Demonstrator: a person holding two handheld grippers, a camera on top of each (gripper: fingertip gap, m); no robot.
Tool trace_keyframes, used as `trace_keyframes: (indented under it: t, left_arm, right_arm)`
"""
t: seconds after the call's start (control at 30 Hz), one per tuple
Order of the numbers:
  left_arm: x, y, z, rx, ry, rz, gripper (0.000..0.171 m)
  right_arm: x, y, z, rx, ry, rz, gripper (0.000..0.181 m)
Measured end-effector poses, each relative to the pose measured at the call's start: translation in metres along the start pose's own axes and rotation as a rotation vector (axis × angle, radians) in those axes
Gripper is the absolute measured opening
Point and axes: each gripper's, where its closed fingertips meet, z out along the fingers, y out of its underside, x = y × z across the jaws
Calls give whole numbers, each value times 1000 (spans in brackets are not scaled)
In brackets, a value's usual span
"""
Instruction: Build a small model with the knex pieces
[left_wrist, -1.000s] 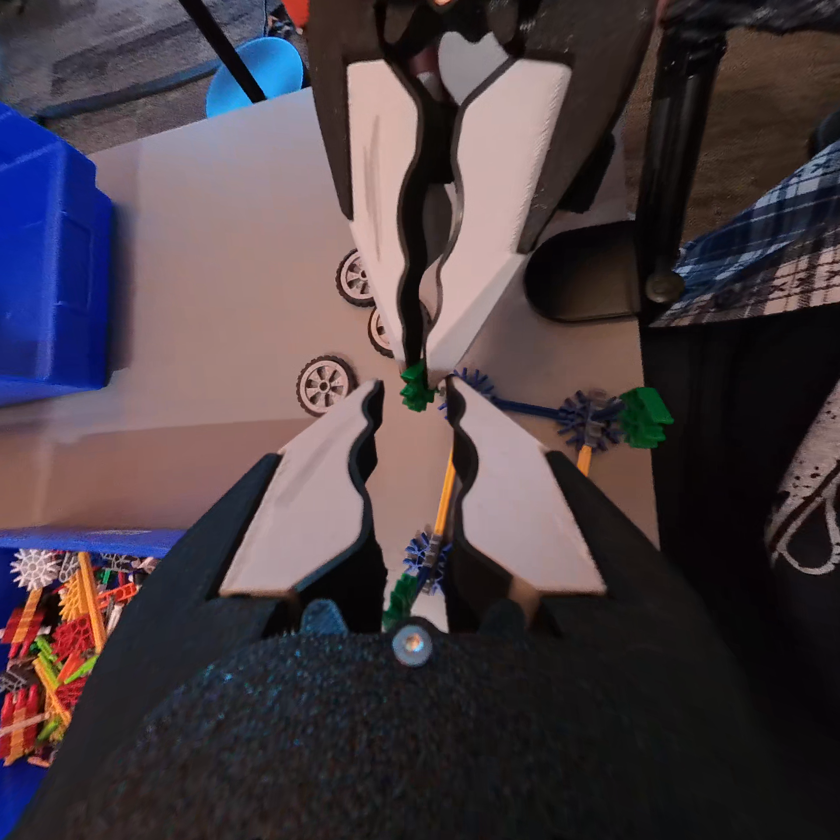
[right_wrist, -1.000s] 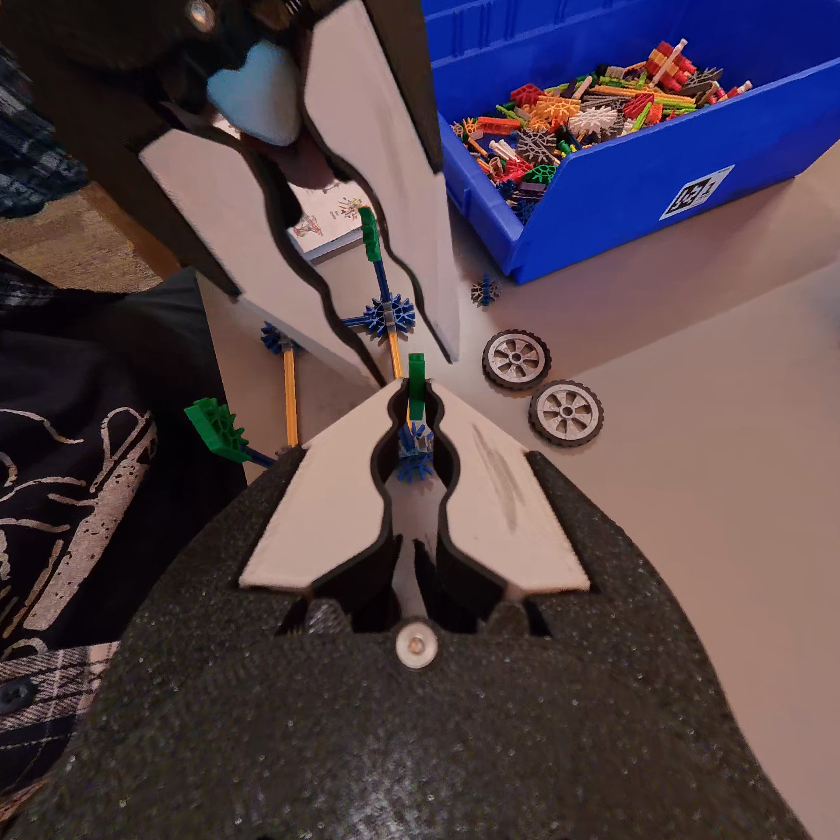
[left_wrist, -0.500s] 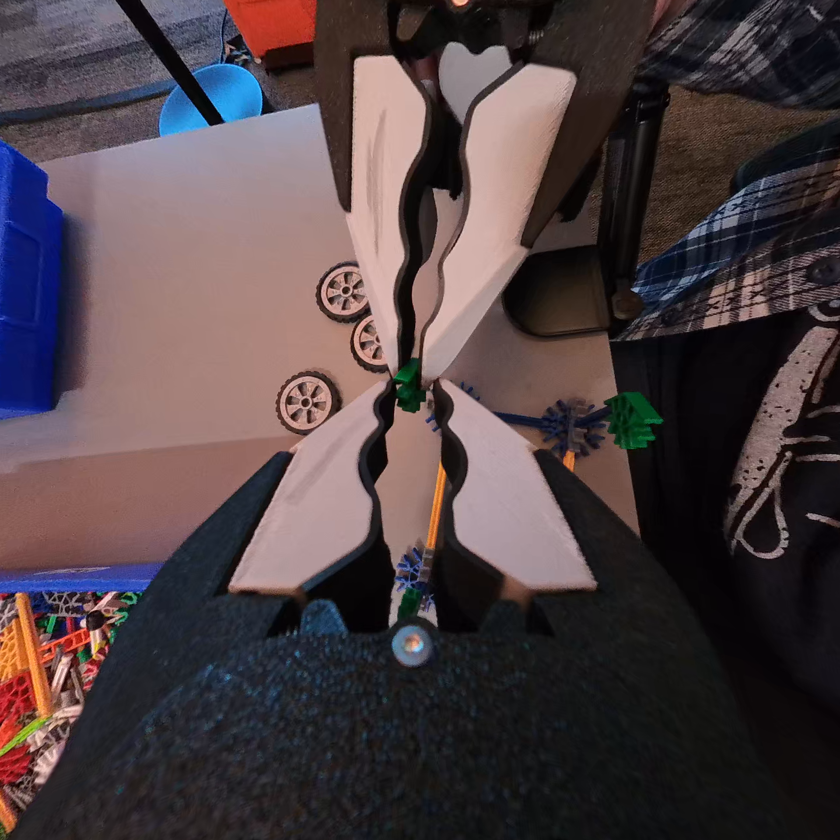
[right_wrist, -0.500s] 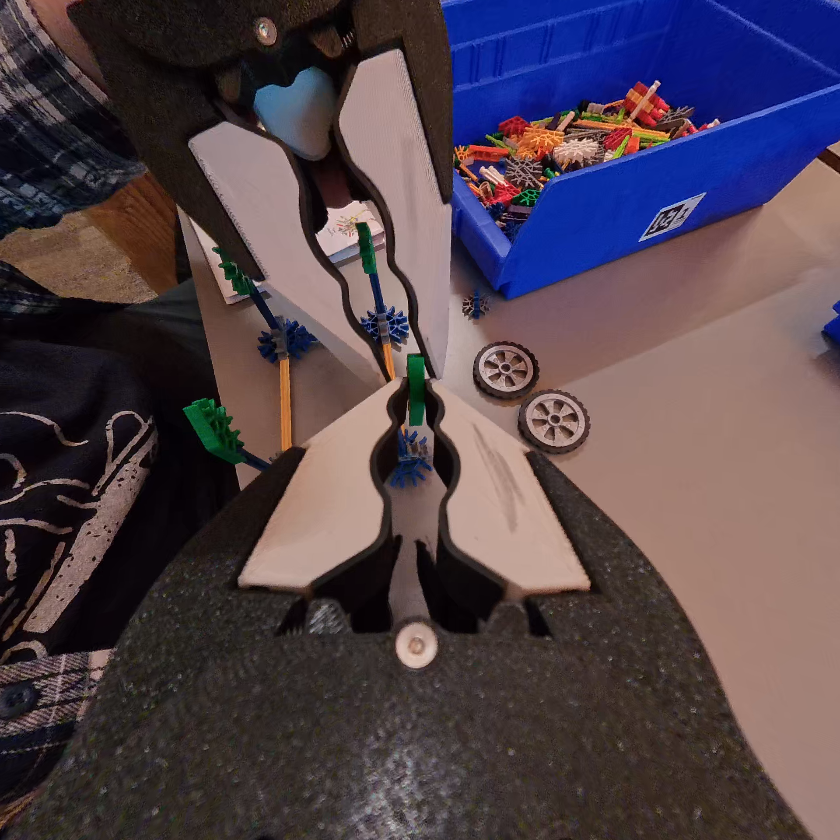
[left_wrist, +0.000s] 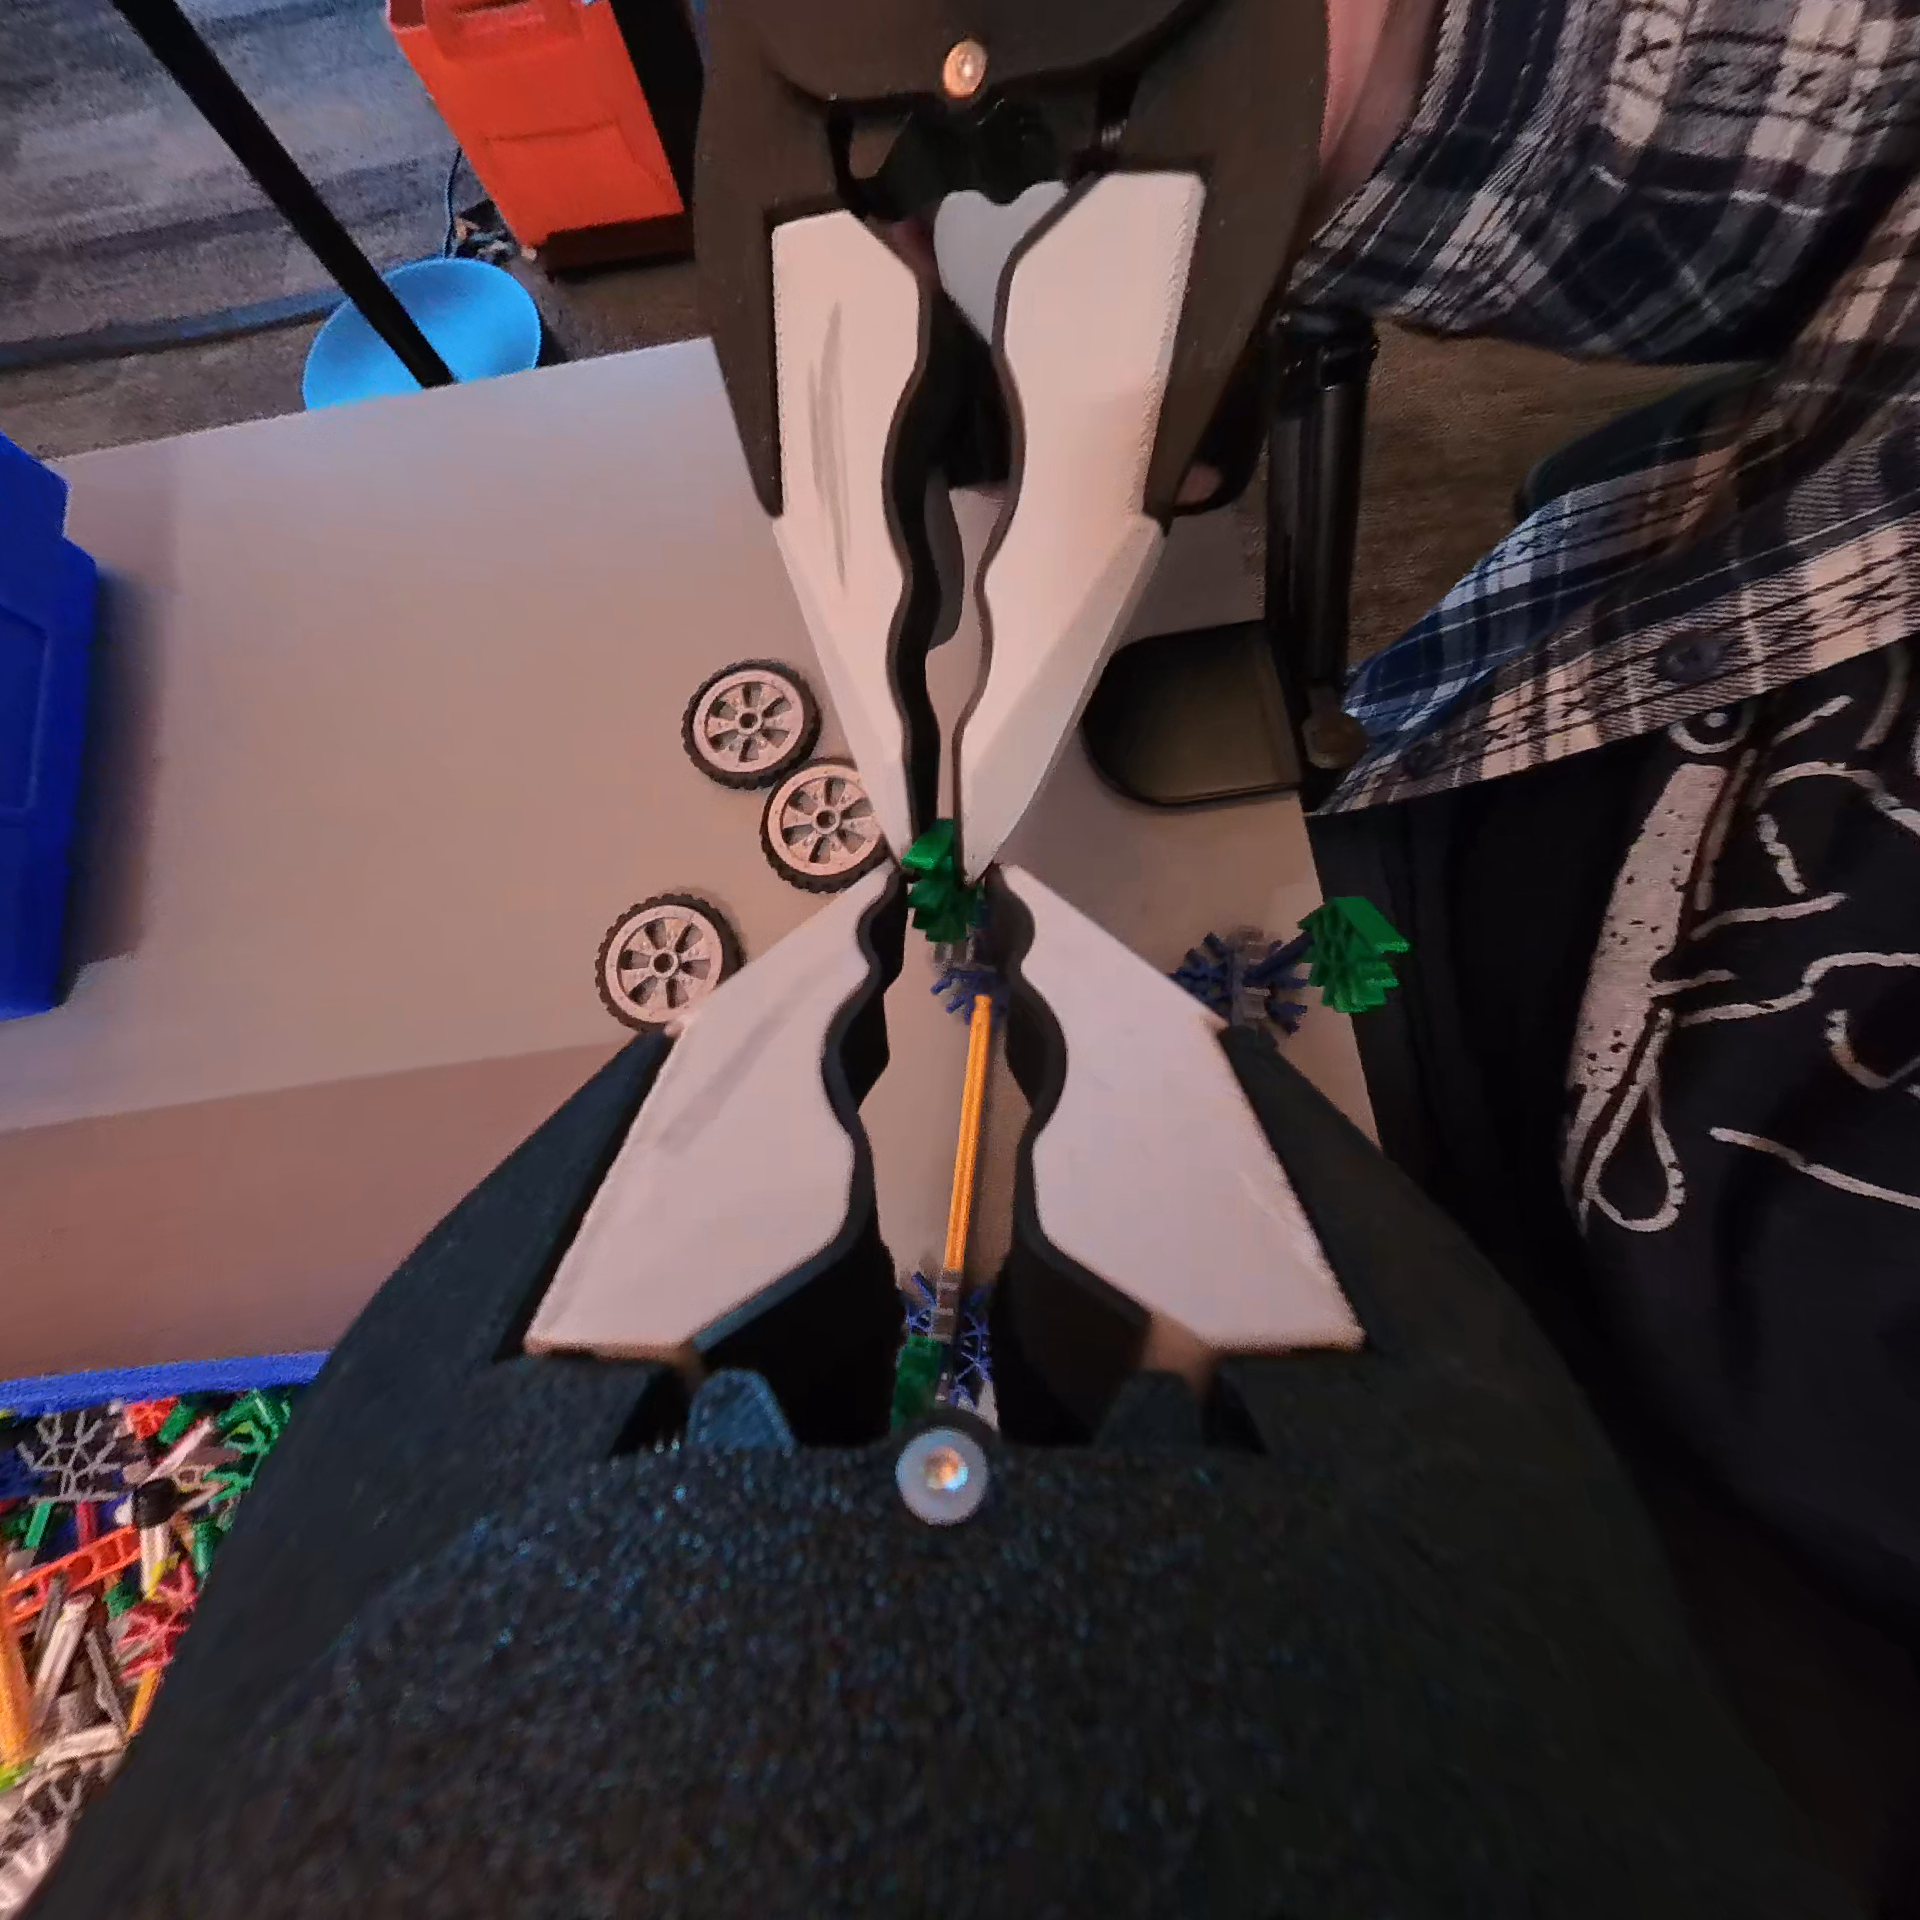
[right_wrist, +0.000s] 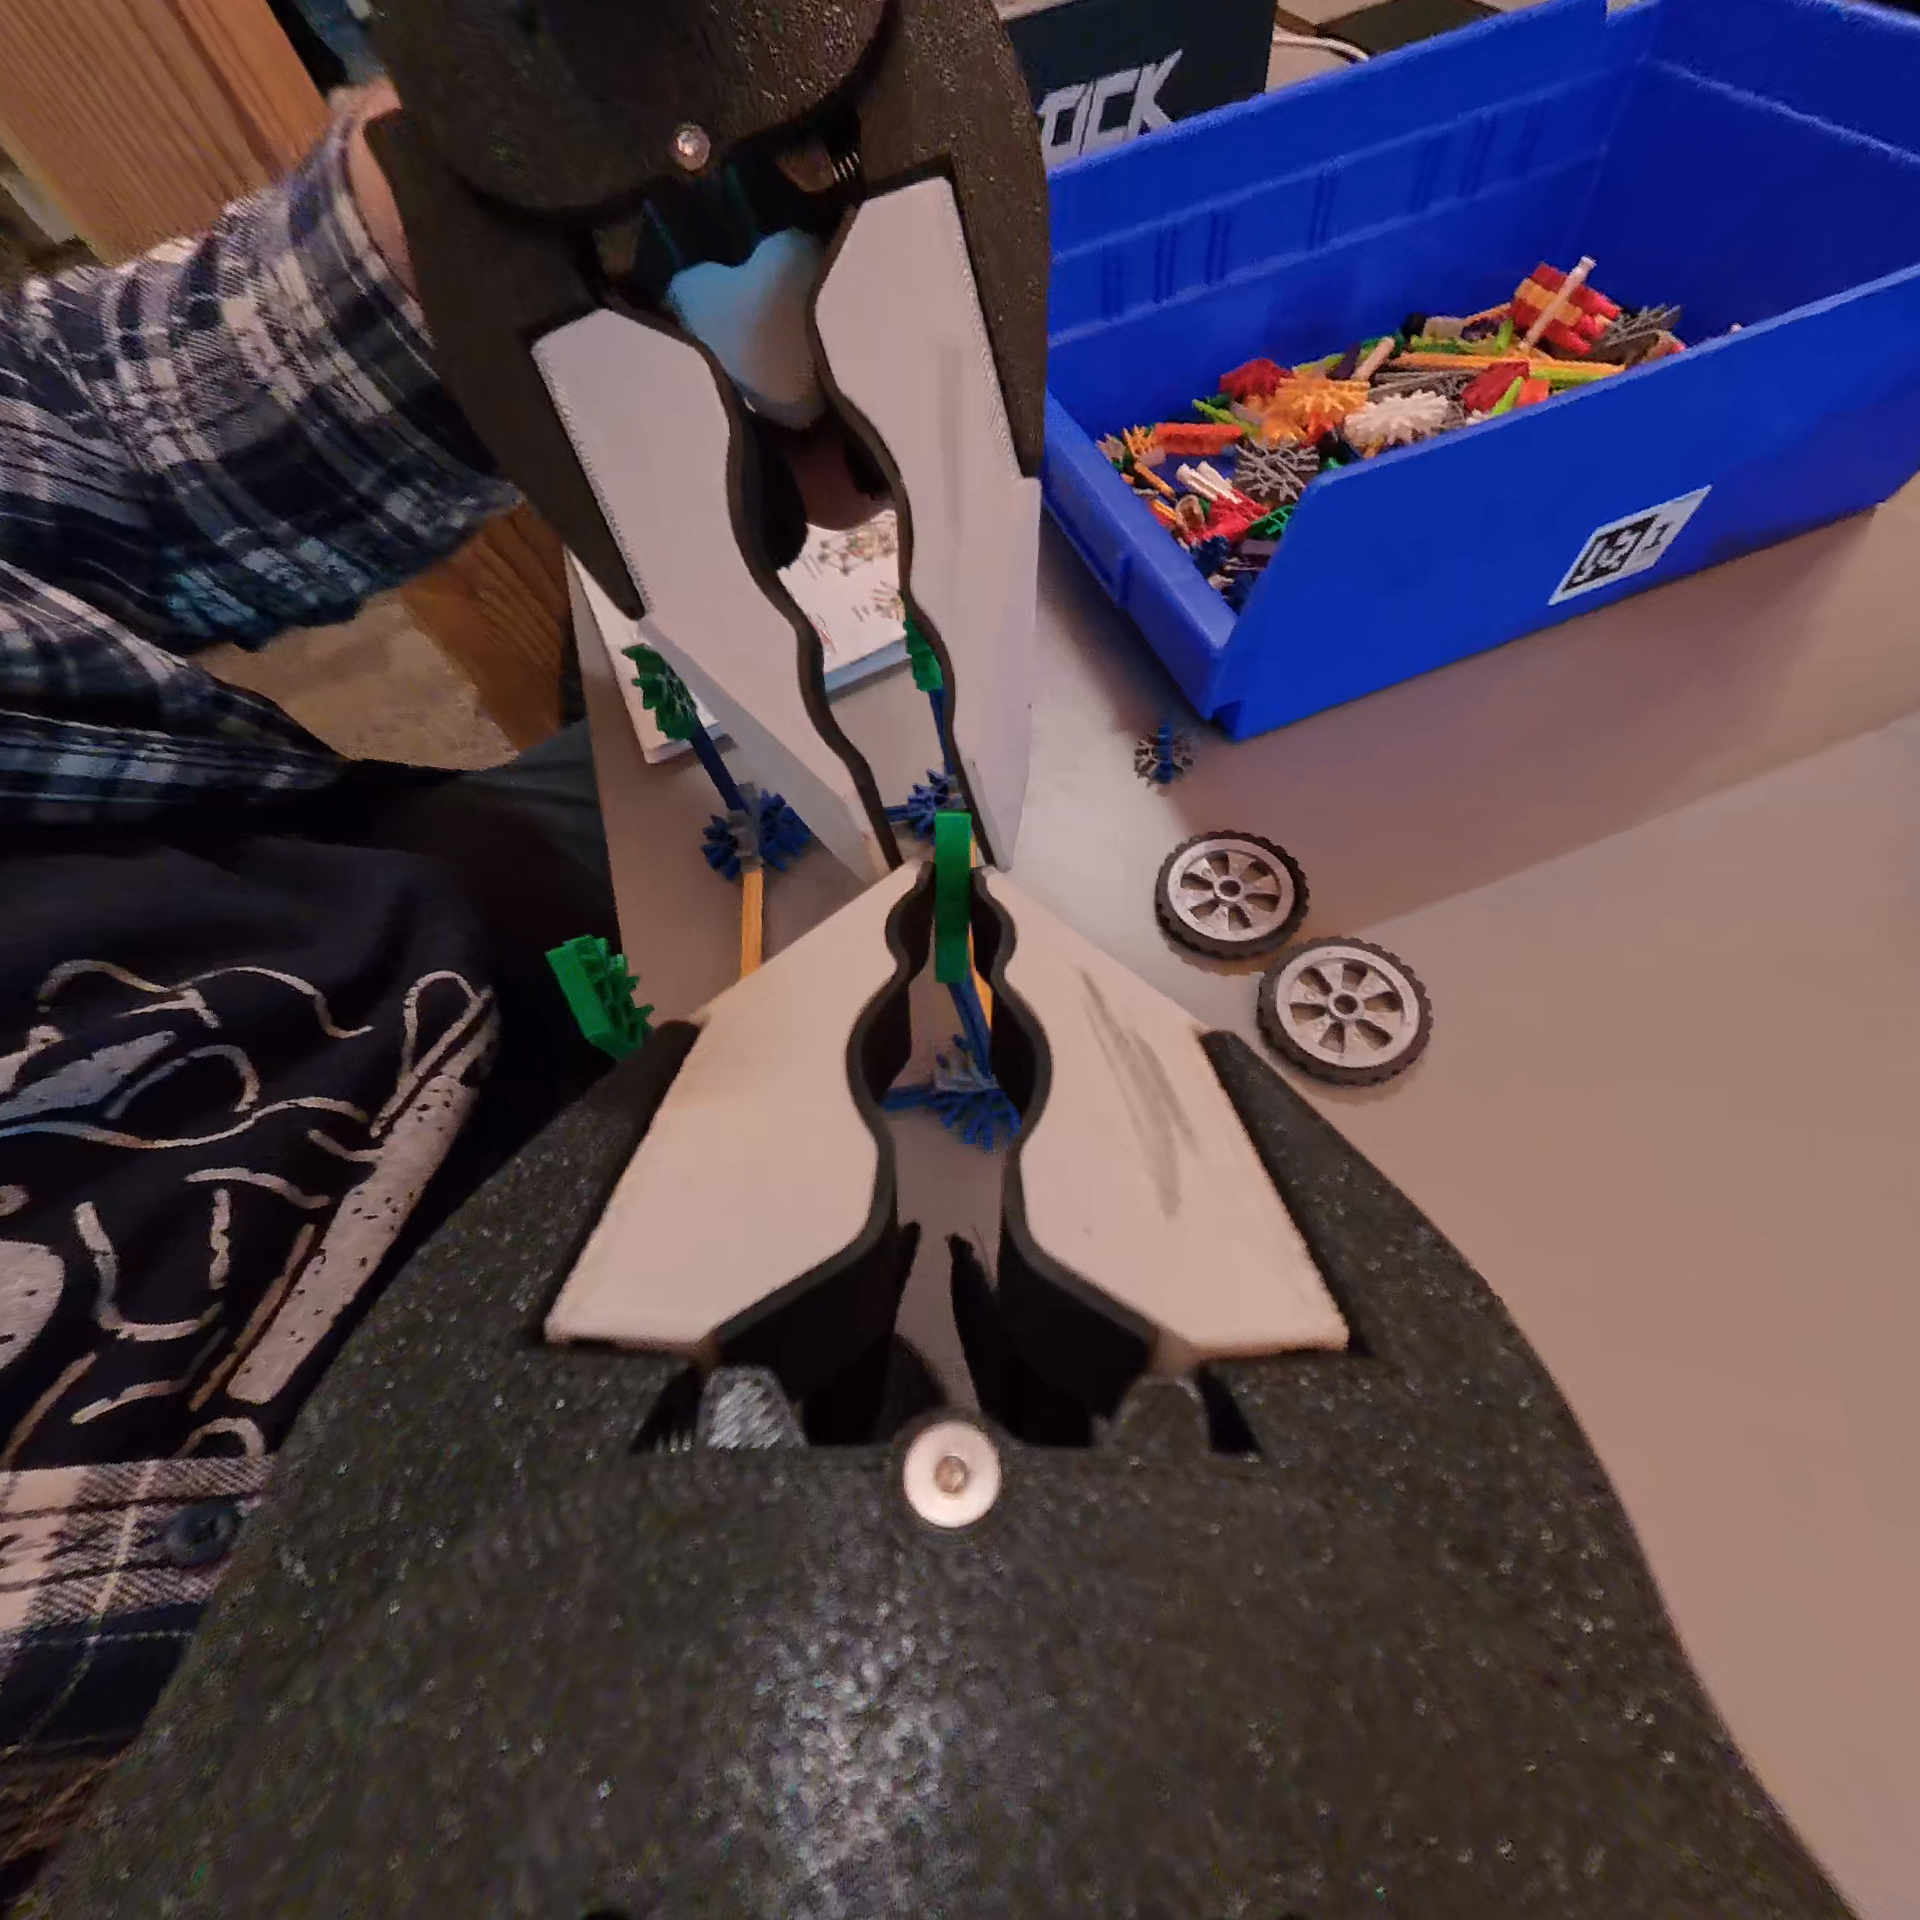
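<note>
A small rod-and-connector frame lies at the table's near edge: a yellow rod, blue connectors and green end connectors. My right gripper is shut on one green connector of the frame. It also shows in the left wrist view, coming in from above. My left gripper meets it tip to tip. Its jaws stand narrowly open around the same green connector, with the yellow rod running between its fingers. The left gripper also shows in the right wrist view.
Three grey wheels lie on the grey table, two of them in the right wrist view. A blue bin holds several coloured pieces. A loose blue connector and a booklet lie nearby. A person's dark shirt is close by. Less than 4 cm separates the two grippers' tips.
My left gripper's jaws have narrowed and moved forward to the green connector. The yellow rod now lies straight between its fingers. My right gripper keeps its hold.
</note>
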Motion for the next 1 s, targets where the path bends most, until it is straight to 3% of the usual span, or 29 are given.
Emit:
trace_keyframes:
  t: [1.0]
  left_arm:
    - [2, -11, -11, 125, 105, -47, 12]
  right_arm:
    - [-2, -10, -8, 83, -66, 32, 5]
